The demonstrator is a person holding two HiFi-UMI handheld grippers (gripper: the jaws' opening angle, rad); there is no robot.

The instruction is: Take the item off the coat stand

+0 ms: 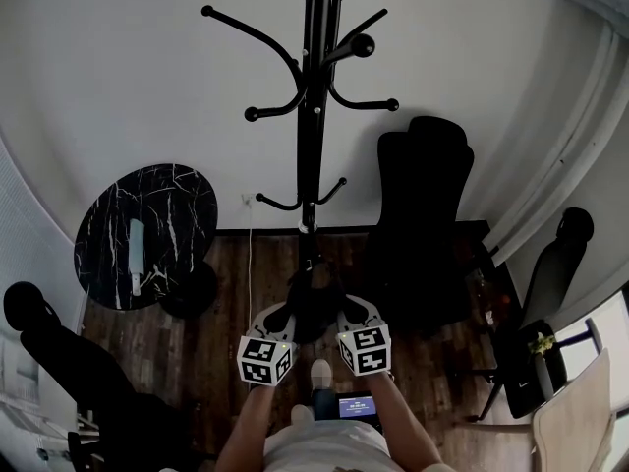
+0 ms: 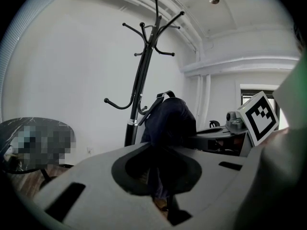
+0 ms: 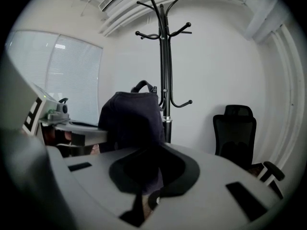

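Two grippers, one bag

Your left gripper and right gripper are almost closed, each pinching the dark bag at lower middle, beside the coat stand. Pull both back together, slowly, so nothing snags.

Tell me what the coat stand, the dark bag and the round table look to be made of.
The coat stand: probably metal, glossy black; thin curved arms, highlights on the pole. The dark bag: soft navy fabric, matte; it slumps and has a strap loop. The round table: black marble or a marble-look top, polished; white veins.
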